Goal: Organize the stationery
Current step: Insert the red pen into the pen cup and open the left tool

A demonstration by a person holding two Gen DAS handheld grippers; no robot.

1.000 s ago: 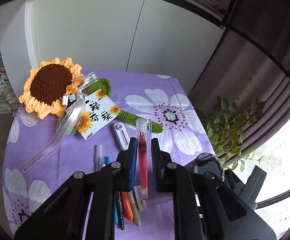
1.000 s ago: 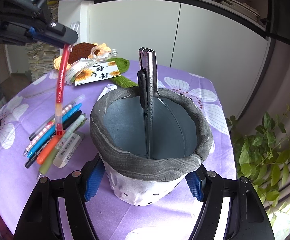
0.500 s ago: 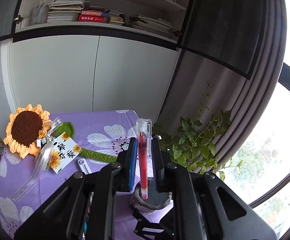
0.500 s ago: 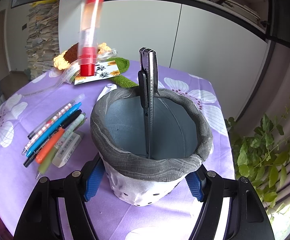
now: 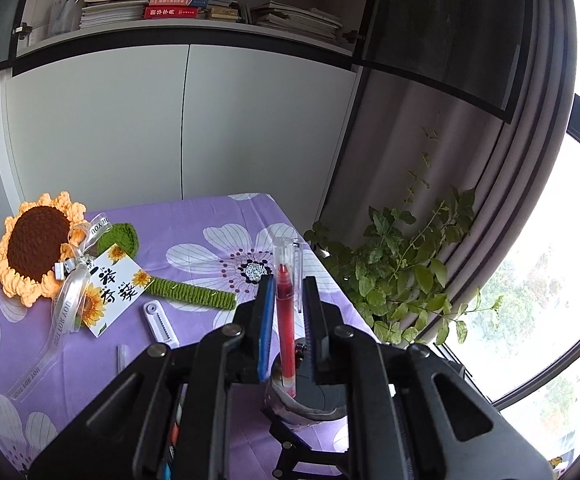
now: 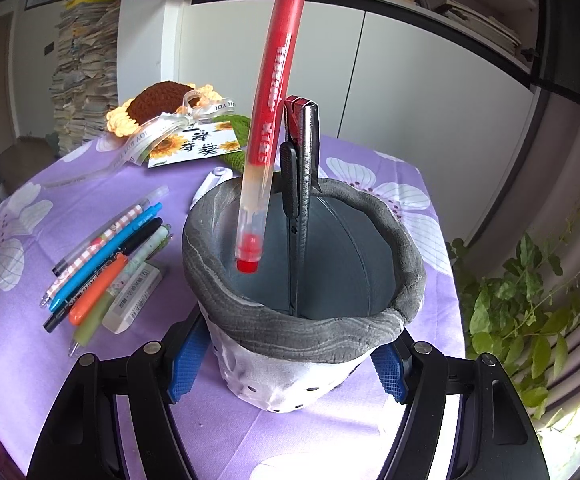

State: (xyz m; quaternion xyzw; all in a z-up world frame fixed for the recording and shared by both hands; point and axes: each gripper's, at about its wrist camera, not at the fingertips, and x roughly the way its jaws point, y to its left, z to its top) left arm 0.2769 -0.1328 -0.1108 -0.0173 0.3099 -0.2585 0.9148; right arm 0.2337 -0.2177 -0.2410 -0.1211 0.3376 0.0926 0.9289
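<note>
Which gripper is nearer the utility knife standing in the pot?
Left. The left gripper holds the red pen just beside the utility knife; the right gripper clamps the pot below.

crochet sunflower (image 5: 36, 249) at worktop's far left corner, ribbon and printed tag (image 5: 116, 289) tied on. purple floral cloth (image 5: 194, 224) over worktop. leafy plant (image 5: 406, 264) by window. books on shelf (image 5: 170, 8) above white cabinets.

L gripper (image 5: 286, 312) clamped on red pen (image 6: 270, 120), tilted down; R gripper (image 6: 290, 360) (wide-set fingers) hugging grey pot (image 6: 310, 340).
</note>
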